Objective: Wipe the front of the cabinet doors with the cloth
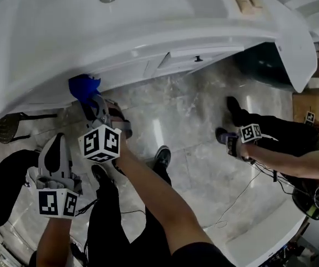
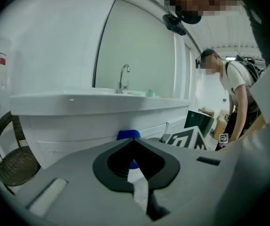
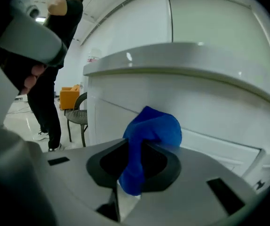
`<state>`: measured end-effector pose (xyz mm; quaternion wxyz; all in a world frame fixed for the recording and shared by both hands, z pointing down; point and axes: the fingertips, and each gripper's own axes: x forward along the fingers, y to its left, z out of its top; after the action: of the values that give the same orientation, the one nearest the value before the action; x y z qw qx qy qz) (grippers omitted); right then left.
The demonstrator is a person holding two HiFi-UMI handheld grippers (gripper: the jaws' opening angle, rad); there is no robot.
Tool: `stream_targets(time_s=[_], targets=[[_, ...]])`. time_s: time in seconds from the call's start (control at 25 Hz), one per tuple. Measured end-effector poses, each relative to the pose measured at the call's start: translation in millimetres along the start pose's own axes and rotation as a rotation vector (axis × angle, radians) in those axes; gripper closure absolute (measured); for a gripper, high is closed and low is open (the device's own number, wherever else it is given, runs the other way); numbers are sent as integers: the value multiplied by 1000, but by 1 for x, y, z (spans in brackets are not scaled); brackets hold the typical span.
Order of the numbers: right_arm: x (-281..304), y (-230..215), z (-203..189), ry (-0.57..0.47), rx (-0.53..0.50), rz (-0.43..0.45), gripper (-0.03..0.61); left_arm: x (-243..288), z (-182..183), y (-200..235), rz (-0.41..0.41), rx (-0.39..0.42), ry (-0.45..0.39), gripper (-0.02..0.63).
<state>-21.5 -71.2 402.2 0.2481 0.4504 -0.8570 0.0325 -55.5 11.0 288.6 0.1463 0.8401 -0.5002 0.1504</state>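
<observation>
Cloth (image 3: 154, 126) — clamped in right gripper (image 1: 94, 102), against cabinet door (image 3: 219, 126) beneath counter edge (image 3: 182, 55) | left gripper (image 2: 134, 144) closed, empty

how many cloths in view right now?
1. The blue cloth is clamped in the right gripper, held at the white cabinet front below the counter. Others may be hidden elsewhere.
</observation>
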Motion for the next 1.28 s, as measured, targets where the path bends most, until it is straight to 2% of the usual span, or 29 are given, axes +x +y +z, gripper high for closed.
stream_targets(time_s=[0.08, 0.16, 0.56, 0.8, 1.0, 1.08, 1.28], targets=[[16, 1, -21, 43, 44, 34, 526, 9, -11, -8, -1, 0, 18, 615], [17, -14, -35, 68, 89, 31, 526, 18, -15, -21, -15, 4, 26, 615], [-53, -174, -108, 184, 147, -177, 526, 59, -17, -104, -93, 0, 19, 615], [-78, -210, -136, 210, 147, -199, 526, 69, -28, -113, -82, -23, 13, 615], [-84, -197, -142, 238, 110, -225, 526, 53, -40, -74, -60, -20, 7, 615], [-70, -168, -134, 242, 94, -197, 526, 40, -45, -50, -47, -18, 13, 615], [0, -62, -108, 228, 62, -55, 526, 4, -59, 0, -21, -16, 32, 615]])
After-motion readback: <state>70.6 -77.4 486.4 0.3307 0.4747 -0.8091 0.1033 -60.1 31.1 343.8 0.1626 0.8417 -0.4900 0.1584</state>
